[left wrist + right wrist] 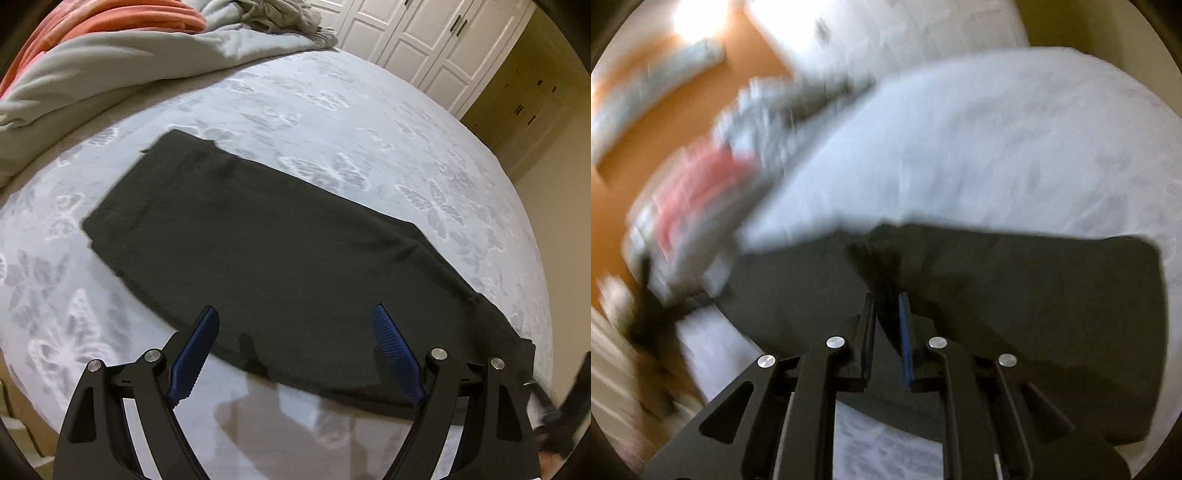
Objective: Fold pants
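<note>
Folding on the big bed [332, 110] with the butterfly sheet. Look at the pants [258, 240] lying flat across the sheet, long and black, most likely laid leg on leg already. Next, by the look of it: bring one end over to meet the other end. Lift slow and low to stop any dragging or bunching. Line up the edges before letting go. Pat flat after.

See the left gripper [295, 310] spread wide above the near edge of the pants, holding nothing. Bring it down on a near corner and pinch both layers, not just the top one. See the right gripper [886, 297] squeezed narrow, with a dark bit of the pants [1034, 314] pinched between the fingers and pulled up into a small peak. Hard to be sure in that blurry view, but looks like a real hold. Grip tight there and move both sides together.

Around: white closet doors [424, 40] past the bed, well apart from the work. Grey blanket [110, 74] heaped on the far side of the bed, near the far end of the pants but not touching. Orange blanket [129, 18] behind that. Grey knit thing [280, 14] at the top. Nothing on the sheet just beside the pants, so no bump in the way. Watch only for the grey blanket when swinging the fold that way.
</note>
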The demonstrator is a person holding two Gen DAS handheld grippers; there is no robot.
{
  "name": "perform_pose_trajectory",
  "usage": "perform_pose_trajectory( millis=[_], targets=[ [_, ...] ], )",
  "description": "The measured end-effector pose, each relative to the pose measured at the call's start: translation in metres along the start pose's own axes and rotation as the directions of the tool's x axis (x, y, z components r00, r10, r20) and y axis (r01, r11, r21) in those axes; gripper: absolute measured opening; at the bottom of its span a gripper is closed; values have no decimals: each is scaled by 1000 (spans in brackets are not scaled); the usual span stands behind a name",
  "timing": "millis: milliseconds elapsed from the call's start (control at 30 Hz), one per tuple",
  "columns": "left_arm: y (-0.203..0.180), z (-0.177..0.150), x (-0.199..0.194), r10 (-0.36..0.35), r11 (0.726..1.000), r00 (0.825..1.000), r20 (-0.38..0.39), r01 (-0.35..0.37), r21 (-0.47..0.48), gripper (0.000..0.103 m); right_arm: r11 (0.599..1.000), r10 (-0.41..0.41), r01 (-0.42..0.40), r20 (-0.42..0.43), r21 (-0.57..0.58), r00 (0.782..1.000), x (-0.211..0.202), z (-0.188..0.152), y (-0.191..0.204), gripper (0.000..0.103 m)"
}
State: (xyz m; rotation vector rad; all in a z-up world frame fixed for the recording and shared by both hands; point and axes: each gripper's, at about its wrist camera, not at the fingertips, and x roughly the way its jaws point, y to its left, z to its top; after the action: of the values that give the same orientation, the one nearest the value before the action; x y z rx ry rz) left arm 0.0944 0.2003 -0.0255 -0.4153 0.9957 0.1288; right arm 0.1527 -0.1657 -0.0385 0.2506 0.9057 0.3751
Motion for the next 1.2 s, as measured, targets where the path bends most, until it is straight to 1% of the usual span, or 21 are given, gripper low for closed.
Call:
perform_pose_trajectory(
  millis=[33, 100, 133, 167, 200, 233, 467, 500, 533, 567, 700, 767, 800, 900, 933, 1000, 1033, 1067, 1100, 1133, 1200],
  targets=[
    [6, 1, -2, 0, 1000, 1000, 1, 0, -5, 82, 994, -85, 85, -6, -70, 996, 9, -9, 10, 12],
    [20, 2, -6, -3, 1000, 1000, -2, 3, -4, 82, 975, -166, 166, 15, -149, 986, 6, -17, 18, 15],
    [26, 2, -8, 6, 1000, 1000, 0, -6, 3, 82, 965, -198, 200, 31, -167, 980, 2, -19, 18, 32],
    [30, 3, -9, 15, 1000, 1000, 1, -15, 8, 82, 958, -220, 226, 54, -177, 974, -5, -21, 18, 57],
    [34, 3, -10, 22, 1000, 1000, 0, -22, 12, 82, 953, -230, 240, 76, -182, 970, -9, -23, 20, 63],
    [36, 3, -9, 21, 1000, 1000, -3, -21, 13, 82, 950, -234, 248, 91, -190, 968, -16, -27, 17, 63],
    [50, 5, -11, -11, 1000, 1000, -28, 11, -6, 82, 902, -231, 230, 42, -365, 972, 29, -33, 65, 59],
    [54, 6, -12, -21, 1000, 999, -31, 20, -16, 82, 890, -241, 235, 34, -390, 970, 40, -35, 70, 49],
    [58, 7, -13, -27, 999, 999, -31, 26, -26, 82, 880, -258, 245, 24, -406, 966, 48, -36, 72, 19],
    [67, 9, -16, -36, 998, 999, -29, 34, -50, 82, 875, -287, 265, 6, -406, 958, 59, -34, 72, 11],
    [99, 20, -26, -50, 988, 999, 9, 50, -148, 82, 918, -262, 267, 56, -295, 963, 36, -9, 80, 9],
    [109, 25, -27, -39, 983, 999, 20, 42, -179, 82, 941, -179, 193, 78, -279, 981, 23, -1, 92, 10],
    [112, 28, -25, -33, 981, 999, 21, 37, -192, 82, 945, -152, 161, 53, -285, 987, 27, -1, 98, 13],
    [117, 33, -12, -39, 974, 999, -2, 37, -225, 82, 925, -197, 167, -54, -341, 979, 59, -13, 103, 20],
    [118, 34, -8, -48, 969, 999, -8, 45, -241, 82, 919, -224, 196, -43, -343, 974, 59, -14, 101, 20],
    [130, 35, 3, -84, 951, 996, -19, 74, -301, 82, 940, -222, 220, 21, -261, 975, 24, -2, 81, 21],
    [140, 34, 9, -91, 939, 996, -23, 78, -335, 82, 948, -222, 224, 36, -227, 974, 11, 3, 73, 33],
    [147, 34, 14, -91, 929, 996, -26, 75, -363, 82, 959, -227, 233, 58, -162, 972, -16, 9, 56, 56],
    [156, 34, 18, -88, 916, 996, -28, 70, -395, 82, 964, -237, 244, 70, -106, 969, -37, 10, 39, 67],
    [162, 34, 22, -86, 904, 996, -31, 65, -423, 82, 964, -257, 262, 78, -54, 963, -55, 9, 21, 75],
    [172, 34, 29, -108, 877, 994, -7, 91, -472, 82, 949, -314, 313, 63, 30, 947, -83, -6, -24, 74]
  ],
)
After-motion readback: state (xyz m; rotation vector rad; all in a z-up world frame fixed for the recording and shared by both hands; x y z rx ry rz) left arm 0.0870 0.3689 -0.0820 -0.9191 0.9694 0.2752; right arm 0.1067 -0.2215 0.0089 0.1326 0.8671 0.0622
